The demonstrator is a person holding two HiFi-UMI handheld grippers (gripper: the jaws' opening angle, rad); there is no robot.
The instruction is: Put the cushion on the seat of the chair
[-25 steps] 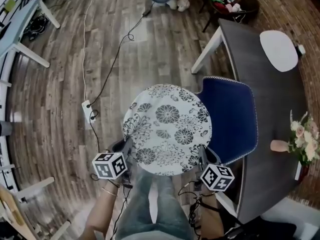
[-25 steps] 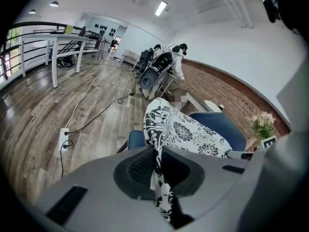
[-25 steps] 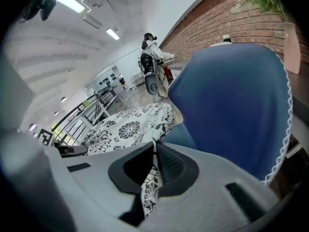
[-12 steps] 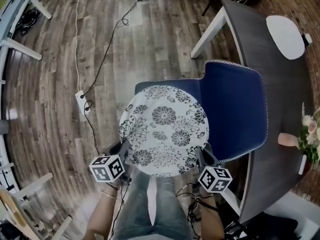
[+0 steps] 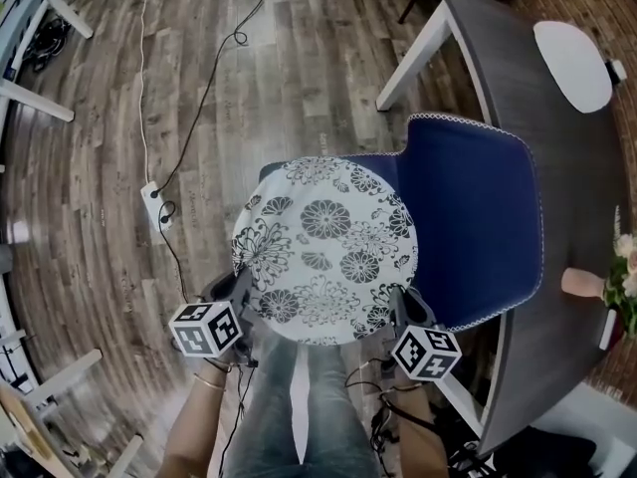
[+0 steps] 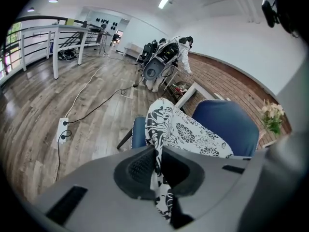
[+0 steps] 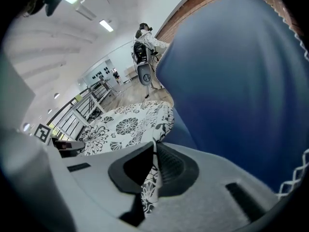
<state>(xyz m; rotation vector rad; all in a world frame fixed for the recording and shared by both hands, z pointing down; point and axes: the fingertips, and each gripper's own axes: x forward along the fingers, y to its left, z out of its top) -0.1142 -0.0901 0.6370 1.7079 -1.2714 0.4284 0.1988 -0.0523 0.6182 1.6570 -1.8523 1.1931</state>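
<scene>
- Where the wooden floor [image 5: 90, 147] shows at the left, a white power strip [image 5: 151, 204] lies with cables plugged in.
- Next comes the left tool [image 5: 242, 287], its jaws pressed together on the near-left hem of the cushion [image 5: 324, 250].
- Round and white with a black flower print, the cushion is spread over the seat of the chair [image 5: 478, 217]. A strip of blue seat shows past its far-left edge, and whether it touches the seat cannot be told.
- At the near-right hem, the right tool [image 5: 398, 305] is likewise clamped on the fabric, just beside the blue backrest.
- Behind the chair stands a dark worktop [image 5: 557, 147] carrying a white oval mat [image 5: 574, 51] and pale flowers [image 5: 625, 267].
</scene>
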